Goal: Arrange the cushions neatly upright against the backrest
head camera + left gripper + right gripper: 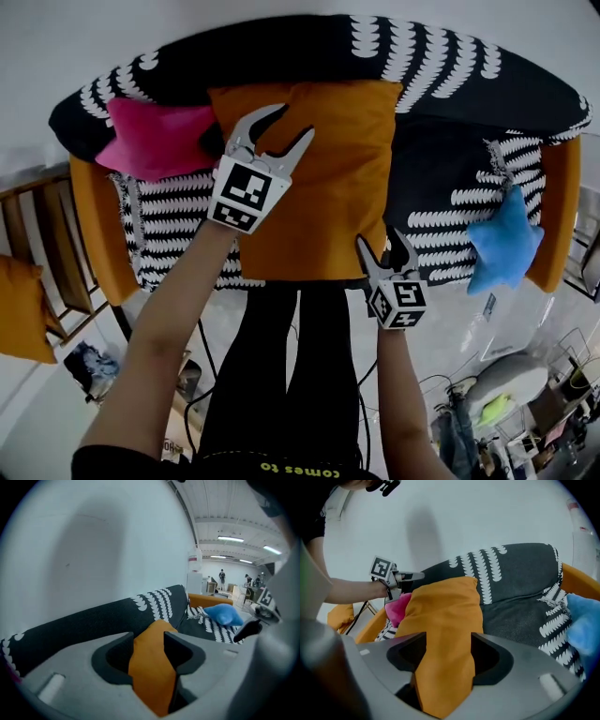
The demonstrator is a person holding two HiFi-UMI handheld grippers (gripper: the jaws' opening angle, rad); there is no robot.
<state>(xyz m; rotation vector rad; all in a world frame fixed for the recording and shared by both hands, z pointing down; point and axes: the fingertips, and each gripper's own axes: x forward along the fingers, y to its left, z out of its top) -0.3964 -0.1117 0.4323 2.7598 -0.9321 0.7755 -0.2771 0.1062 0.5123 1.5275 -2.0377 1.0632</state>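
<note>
The big black-and-white sofa (pixel 441 169) is filling the top half of the head view. Its backrest (pixel 309 52) is running across the very top.

The orange cushion (pixel 319 178) is sitting in the middle of the picture. It is the biggest cushion. It is standing up, with its top edge leaning on the backrest and its bottom edge near the front of the seat. Its long side is running from top to bottom of the picture, and its flat face is looking out at the person. This one looks nearly done.

The pink star cushion (pixel 155 136) is sitting at the upper left, in the corner by the backrest, touching the orange one. It may need a little tidying.

The blue star cushion (pixel 506 244) is lying at the right side, down on the seat by the arm of the sofa, well apart from the others. It is not standing against the backrest yet, so I think it is the main job left.

The left gripper (pixel 295 122) is hanging over the top left of the orange cushion. Its jaws are standing apart, with orange cloth in the gap but not squeezed.

The right gripper (pixel 382 242) is sitting at the cushion's lower right edge. Its jaws are wide apart too, with orange cloth between them.
</note>
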